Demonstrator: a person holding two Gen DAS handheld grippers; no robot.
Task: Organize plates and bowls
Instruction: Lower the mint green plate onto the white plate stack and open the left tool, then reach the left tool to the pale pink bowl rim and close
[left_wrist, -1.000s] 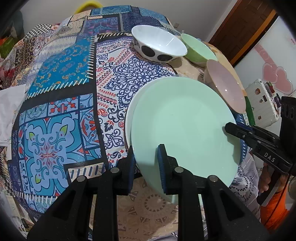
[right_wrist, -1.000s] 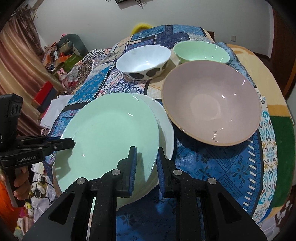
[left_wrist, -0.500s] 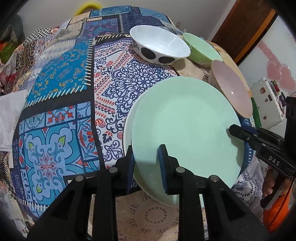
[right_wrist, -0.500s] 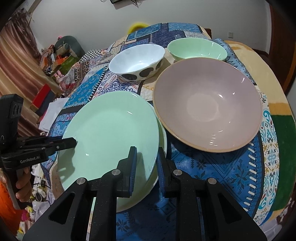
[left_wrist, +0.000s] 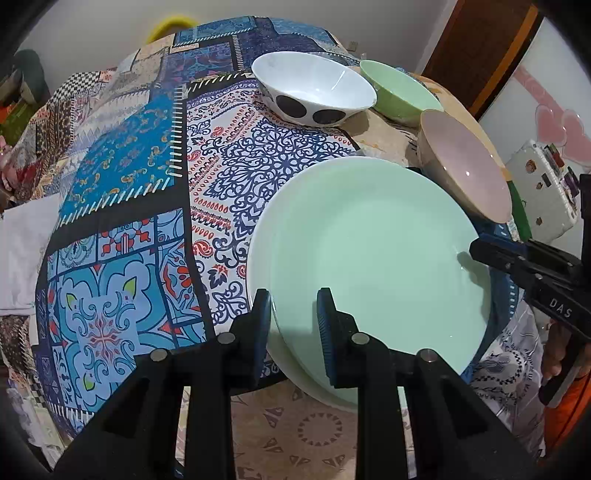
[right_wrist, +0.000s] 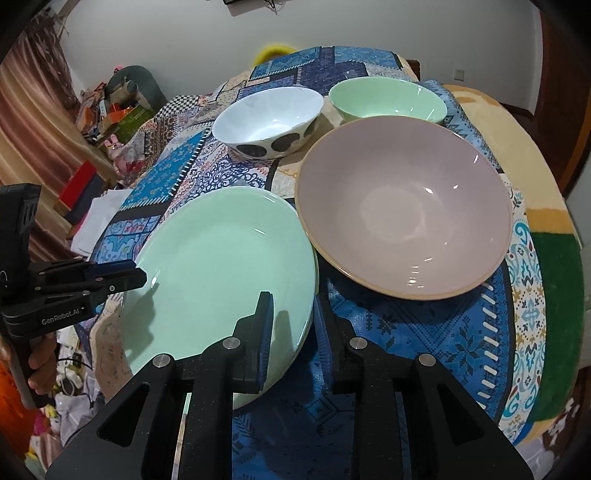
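Now the green plate (left_wrist: 373, 251) has slid over and sits right on top of the white plate (left_wrist: 258, 258), so only a thin white edge shows. Both my tongs pinch the green plate's rim, my left tongs (left_wrist: 293, 325) on one side and my right tongs (right_wrist: 293, 328) on the other. It lies on the patterned cloth (left_wrist: 122, 206), just beside the pink bowl (right_wrist: 402, 206), with the spotted white bowl (right_wrist: 267, 120) and green bowl (right_wrist: 388, 99) farther back.
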